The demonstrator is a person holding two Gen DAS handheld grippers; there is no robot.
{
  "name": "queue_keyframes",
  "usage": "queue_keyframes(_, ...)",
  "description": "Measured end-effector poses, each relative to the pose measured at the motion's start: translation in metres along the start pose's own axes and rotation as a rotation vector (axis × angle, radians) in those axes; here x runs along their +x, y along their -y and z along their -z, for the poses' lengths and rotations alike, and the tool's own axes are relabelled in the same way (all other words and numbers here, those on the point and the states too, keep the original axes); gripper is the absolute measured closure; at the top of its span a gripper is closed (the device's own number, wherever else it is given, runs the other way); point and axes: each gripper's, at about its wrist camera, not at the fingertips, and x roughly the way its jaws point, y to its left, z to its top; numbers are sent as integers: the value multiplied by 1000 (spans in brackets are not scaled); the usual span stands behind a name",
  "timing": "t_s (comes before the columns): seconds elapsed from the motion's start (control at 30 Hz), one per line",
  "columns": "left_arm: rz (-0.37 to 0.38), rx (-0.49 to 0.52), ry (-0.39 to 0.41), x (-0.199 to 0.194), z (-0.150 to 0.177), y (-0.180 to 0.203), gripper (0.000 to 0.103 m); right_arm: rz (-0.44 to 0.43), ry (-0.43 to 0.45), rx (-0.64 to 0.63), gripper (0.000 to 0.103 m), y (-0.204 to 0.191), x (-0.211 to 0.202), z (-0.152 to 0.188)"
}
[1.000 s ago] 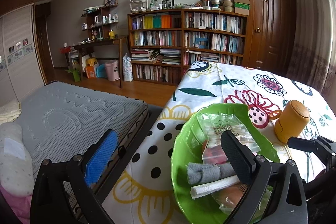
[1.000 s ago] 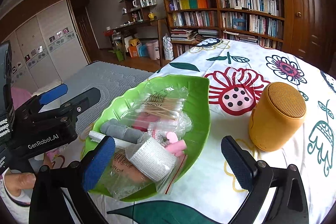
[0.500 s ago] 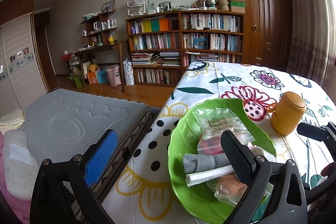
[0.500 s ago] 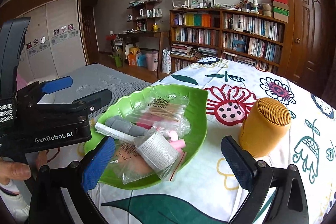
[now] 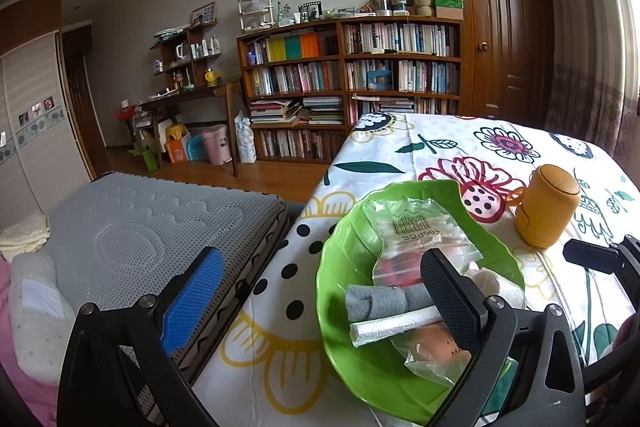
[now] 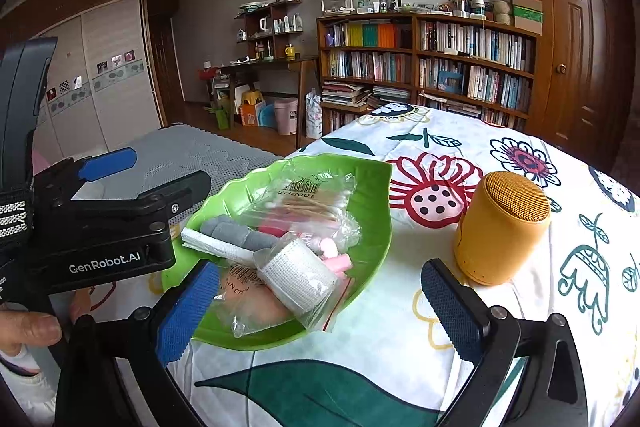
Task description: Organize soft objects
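Observation:
A green leaf-shaped plate [image 5: 340, 247] [image 6: 372, 187] lies on the flowered tablecloth. It holds a bag of cotton swabs [image 6: 308, 195], a grey rolled cloth [image 5: 380, 301] [image 6: 232, 233], a white paper roll [image 6: 212, 245], a bagged white gauze roll [image 6: 296, 277], pink pieces and a bagged beige item [image 6: 248, 303]. My left gripper [image 5: 320, 291] stands open over the plate's left rim, its black finger above the grey roll. My right gripper [image 6: 320, 307] is open just before the plate's near edge. Neither holds anything.
An orange cylindrical speaker [image 6: 500, 227] [image 5: 546, 211] stands right of the plate. A grey mattress [image 5: 140, 227] lies low beside the table's left edge. A person's hand [image 6: 28, 327] grips the left gripper's handle. Bookshelves [image 5: 352, 87] and a door stand far behind.
Both grippers have drawn back a little and tilted up, so more of the room shows. The left gripper stands higher in the right wrist view. Nothing was taken hold of.

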Motion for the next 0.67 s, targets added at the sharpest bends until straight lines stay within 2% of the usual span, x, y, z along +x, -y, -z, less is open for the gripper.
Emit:
queue_keyframes(0.13, -2, -4, 2, 0, 3, 0, 3, 9, 30, 1, 0, 1, -6, -1)
queue_keyframes(0.67, -2, -2, 2, -1, 2, -1, 3, 22, 26, -104, 0, -16, -9, 1)
